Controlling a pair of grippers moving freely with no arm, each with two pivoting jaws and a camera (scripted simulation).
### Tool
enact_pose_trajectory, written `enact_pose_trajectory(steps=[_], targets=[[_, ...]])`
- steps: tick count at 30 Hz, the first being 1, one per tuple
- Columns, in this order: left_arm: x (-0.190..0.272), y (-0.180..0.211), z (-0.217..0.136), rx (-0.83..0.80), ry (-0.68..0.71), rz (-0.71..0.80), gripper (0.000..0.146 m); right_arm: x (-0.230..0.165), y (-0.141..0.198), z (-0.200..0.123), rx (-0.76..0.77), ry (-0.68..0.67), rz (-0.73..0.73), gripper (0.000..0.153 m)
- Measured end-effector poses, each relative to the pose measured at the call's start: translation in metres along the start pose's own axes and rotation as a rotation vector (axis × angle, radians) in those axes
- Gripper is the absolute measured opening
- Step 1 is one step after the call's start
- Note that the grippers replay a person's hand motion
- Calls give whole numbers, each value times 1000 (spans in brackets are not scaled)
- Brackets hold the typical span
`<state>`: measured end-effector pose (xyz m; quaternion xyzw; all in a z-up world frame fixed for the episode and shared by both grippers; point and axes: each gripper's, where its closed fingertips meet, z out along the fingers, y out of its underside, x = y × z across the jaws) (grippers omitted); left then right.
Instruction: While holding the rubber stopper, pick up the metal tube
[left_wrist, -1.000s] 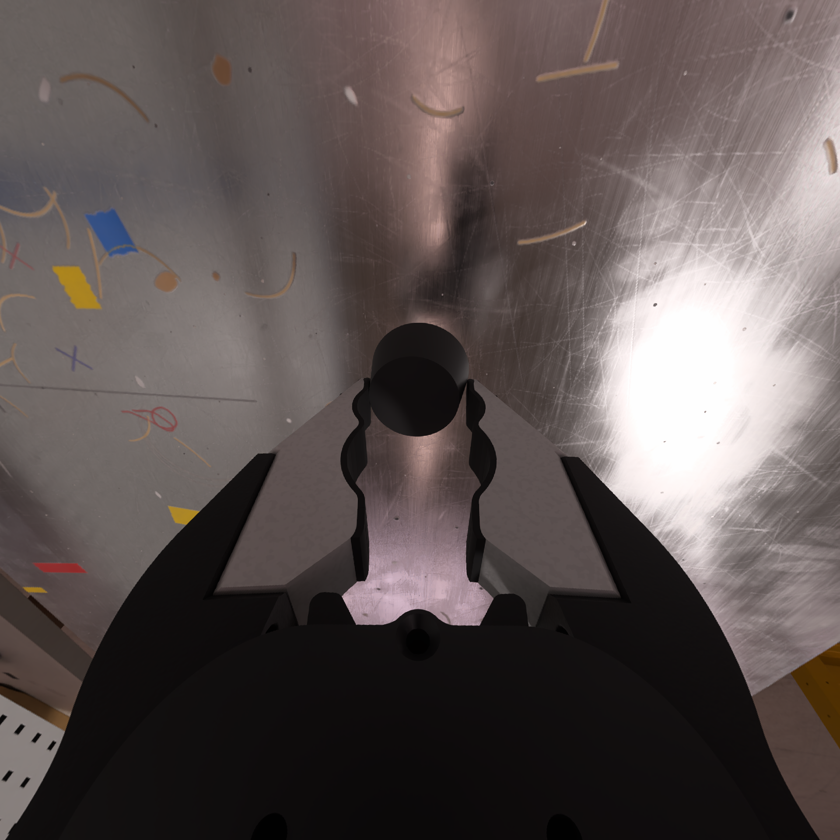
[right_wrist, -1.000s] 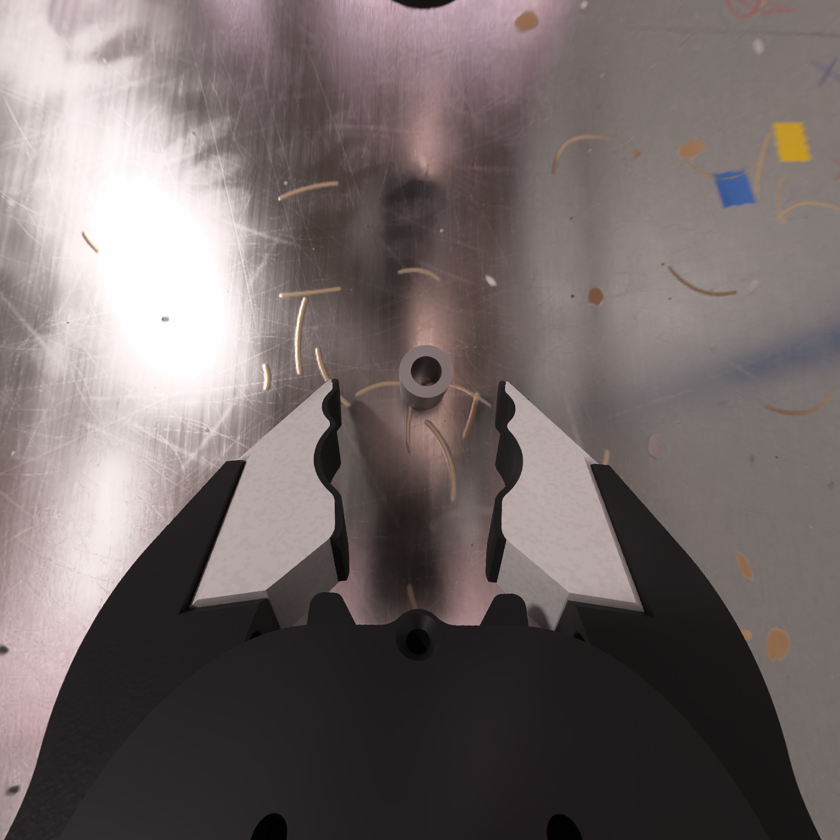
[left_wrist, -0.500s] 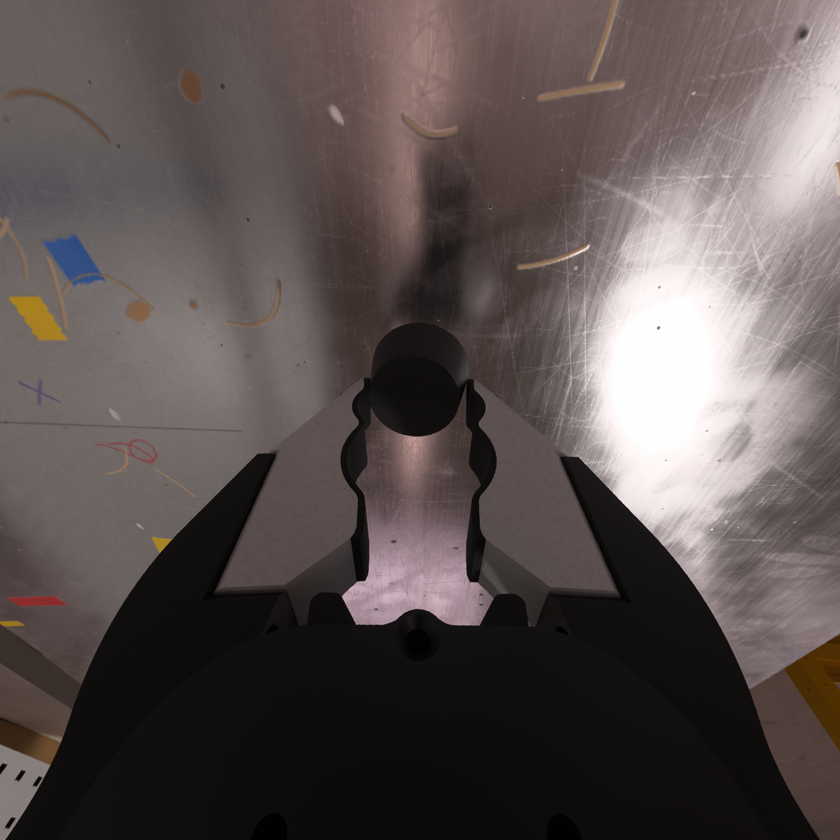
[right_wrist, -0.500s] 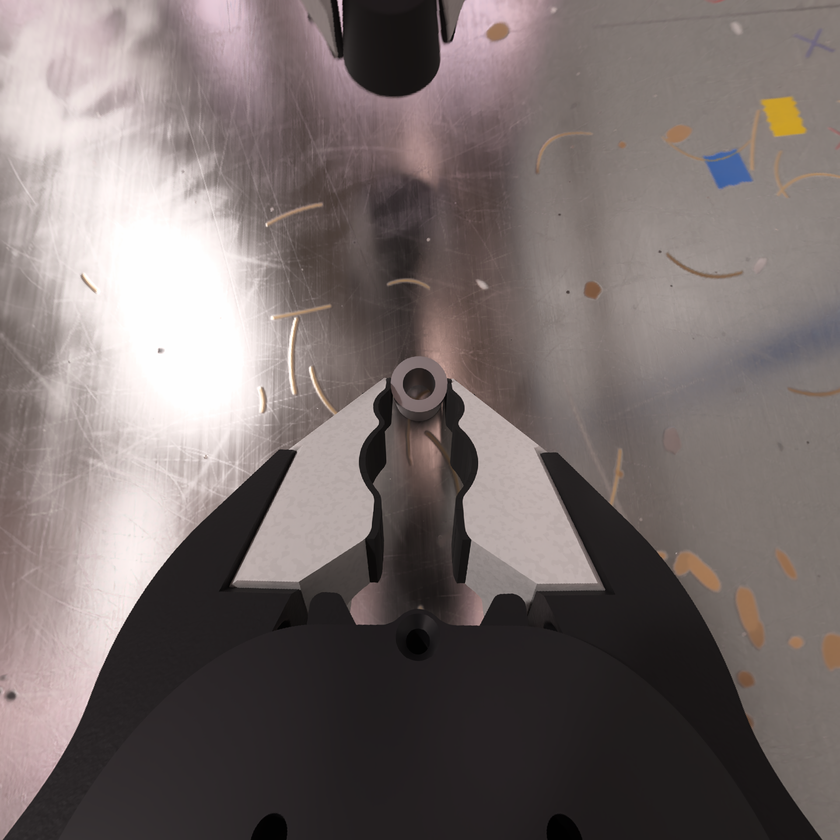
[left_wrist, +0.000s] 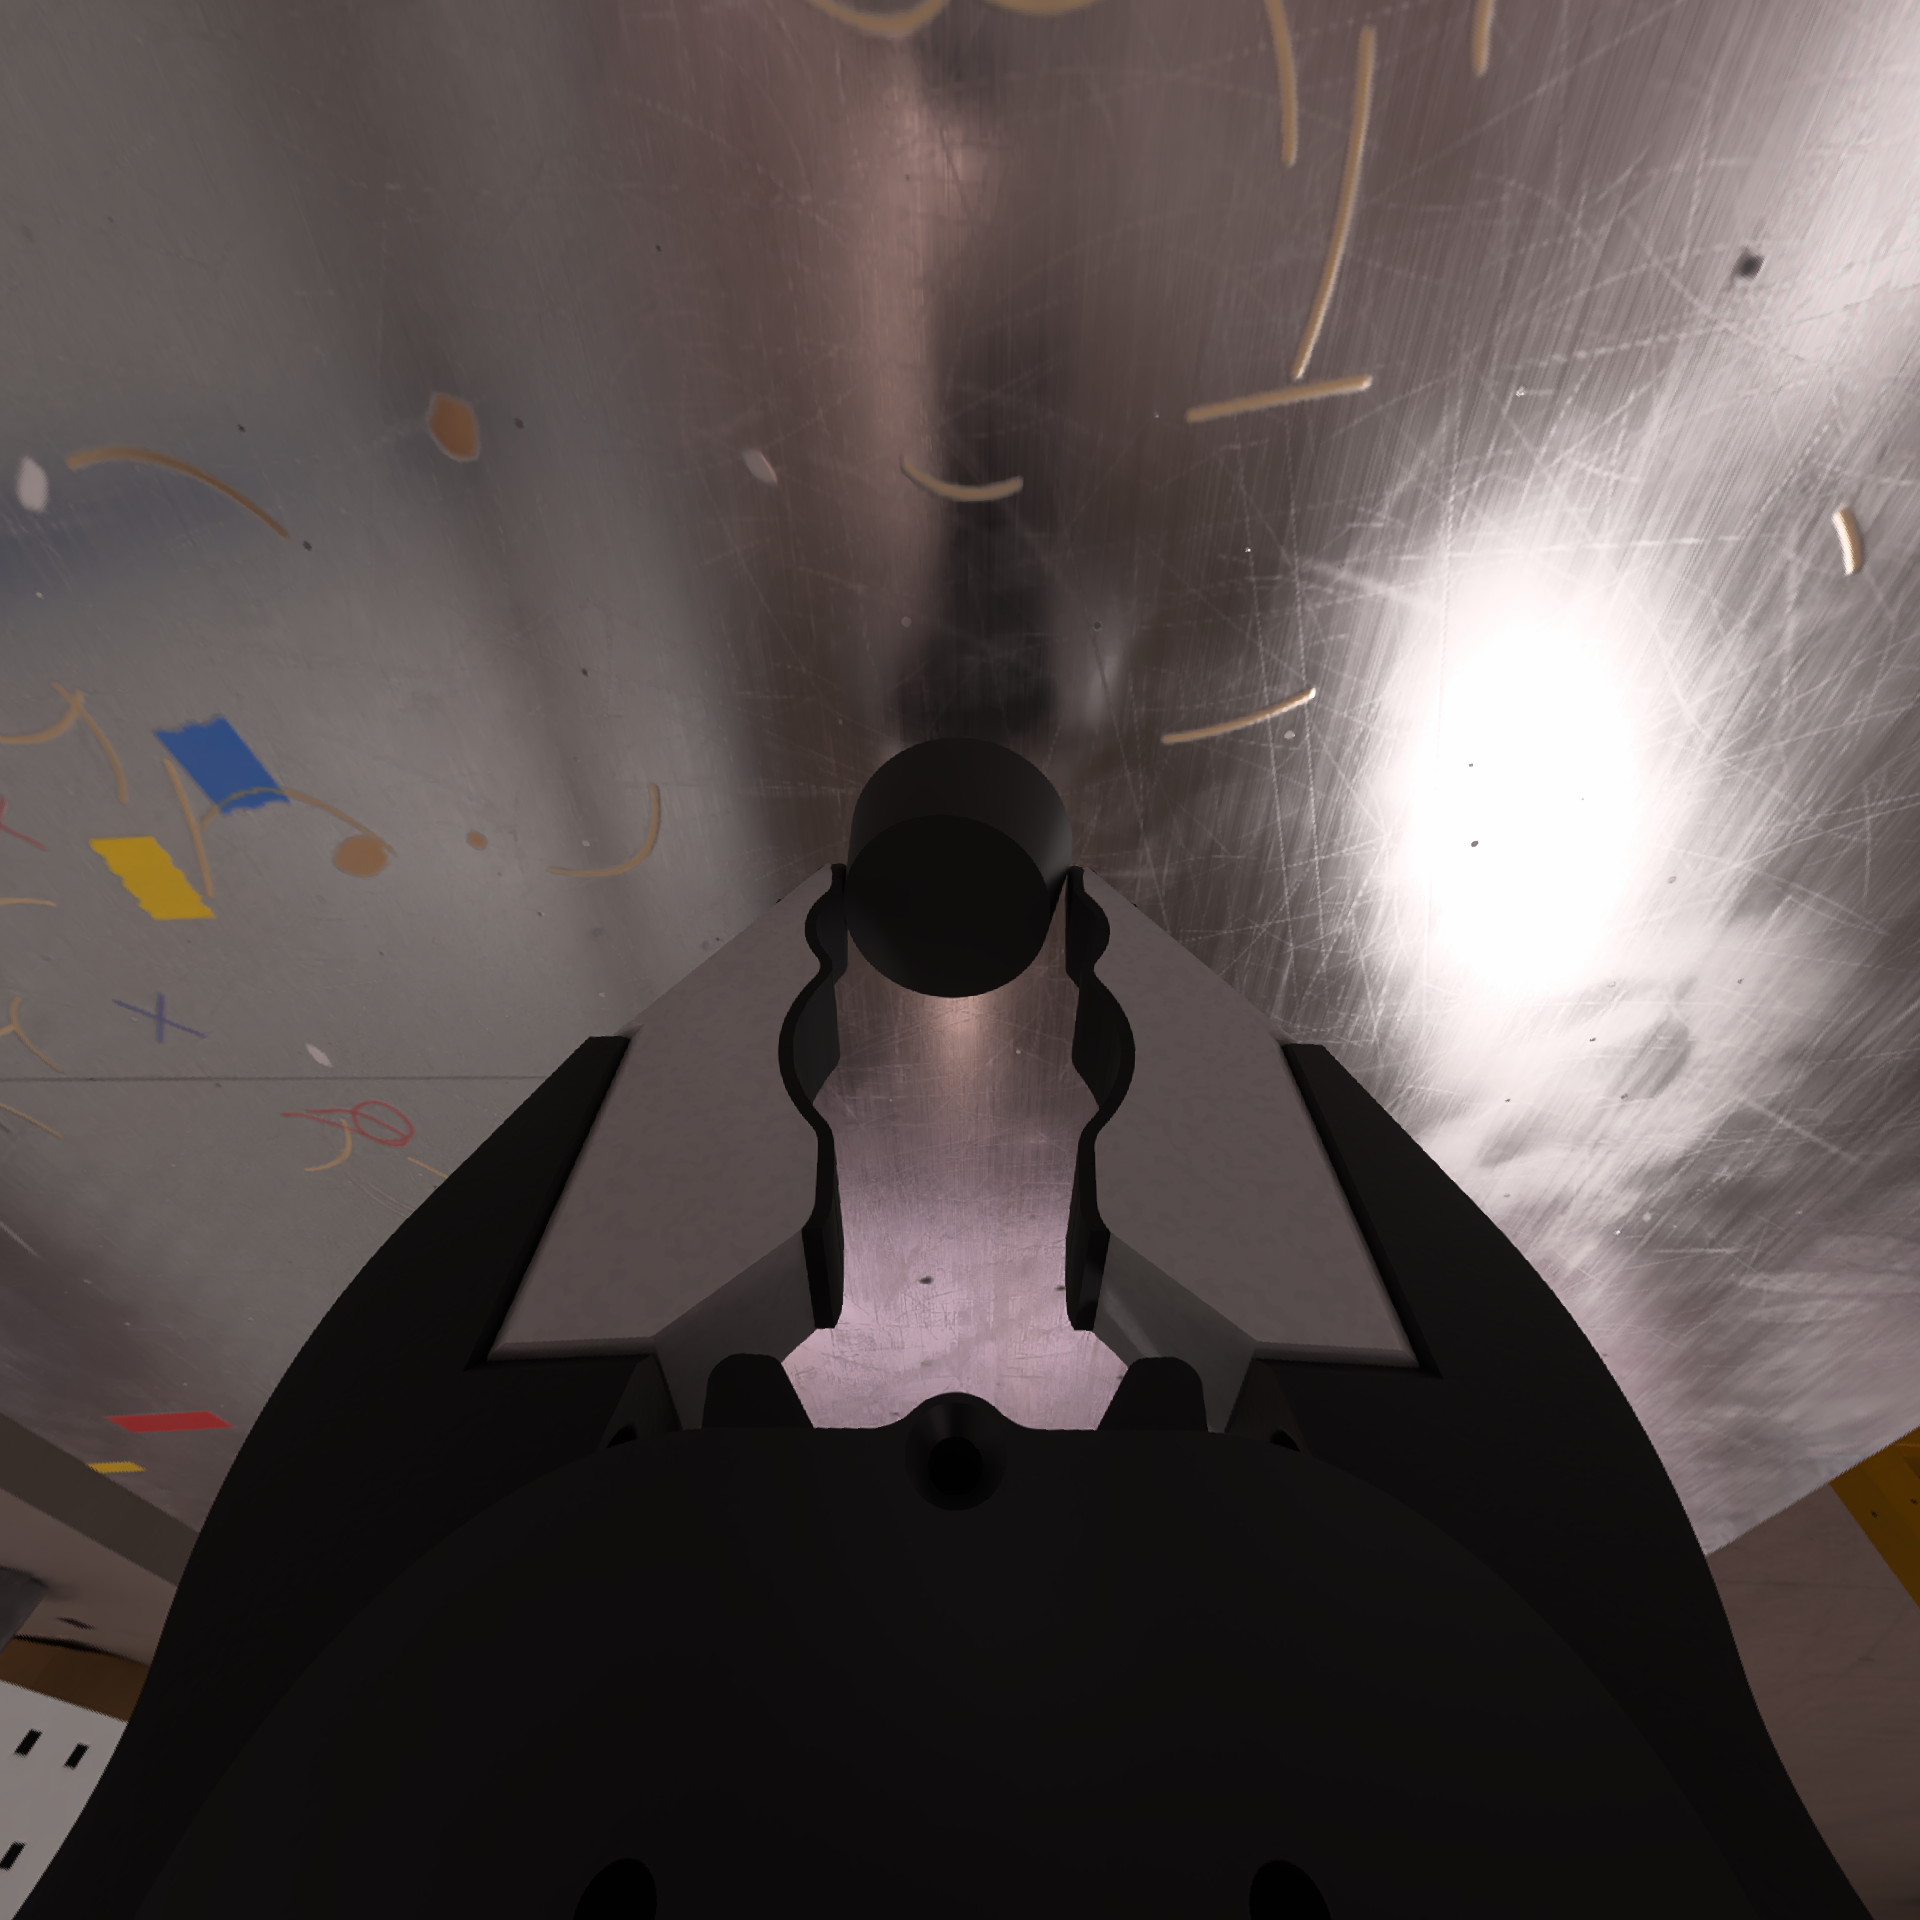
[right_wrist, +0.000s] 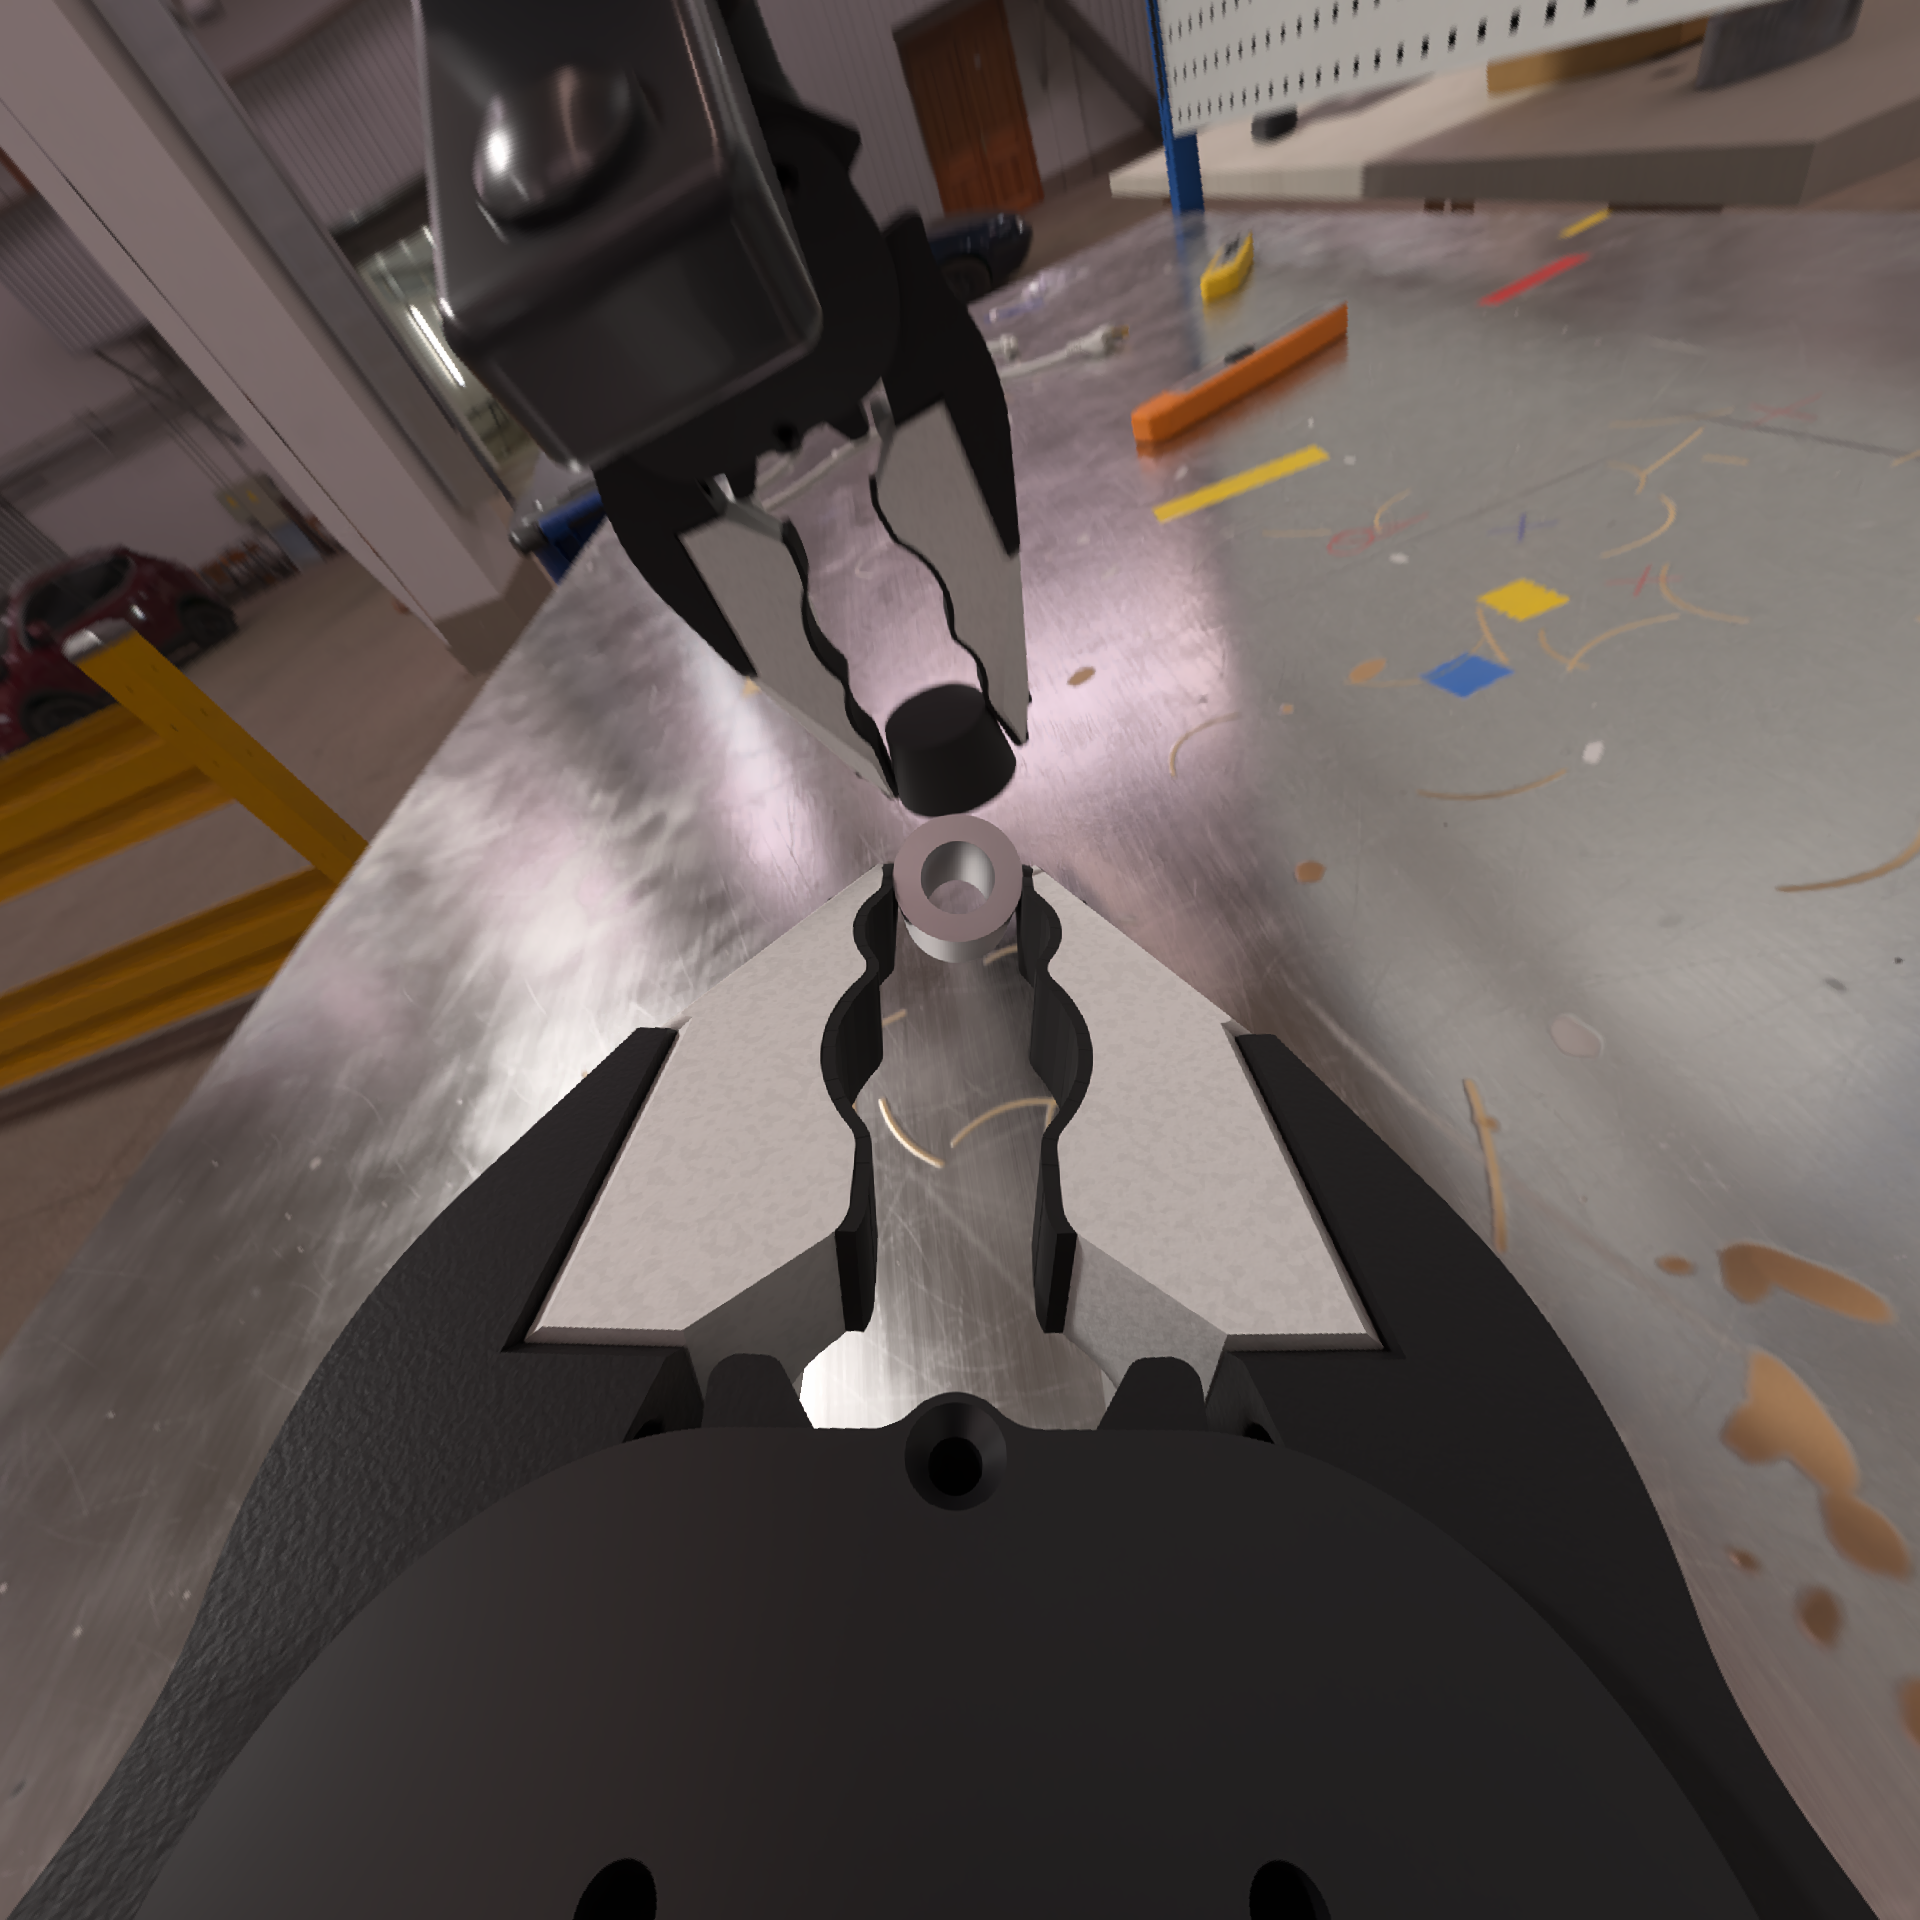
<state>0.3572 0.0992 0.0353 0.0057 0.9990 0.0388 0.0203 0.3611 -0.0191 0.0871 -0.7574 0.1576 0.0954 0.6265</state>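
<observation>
My left gripper (left_wrist: 958, 894) is shut on the black rubber stopper (left_wrist: 951, 894) and holds it above the scratched metal table (left_wrist: 1351, 935). My right gripper (right_wrist: 956, 902) is shut on the short grey metal tube (right_wrist: 954, 896), held off the table with its open bore facing the camera. In the right wrist view the left gripper (right_wrist: 951, 743) hangs just beyond the tube, pointing down, with the stopper (right_wrist: 951, 764) a little above and behind the tube's mouth. The two parts are apart.
The metal table (right_wrist: 520, 987) carries tan shavings, coloured tape marks and stains. An orange bar (right_wrist: 1236, 379) and a yellow tool (right_wrist: 1226, 265) lie at the far right. A yellow frame (right_wrist: 135, 748) stands beyond the left table edge. A pegboard (right_wrist: 1455, 52) is behind.
My right gripper closed on the metal tube, lifted it and tilted up towards level. The left gripper with the stopper came into the right wrist view, close above the tube.
</observation>
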Motion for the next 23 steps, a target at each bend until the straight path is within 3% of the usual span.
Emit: enact_pose_trajectory(steps=[6,23], targets=[[-2,-7,-5,-10,4,9,42,3,-23,-5,108,20,25,22],[16,-5,-24,20,58,49,42,9,-21,-6,83,40,93,22]])
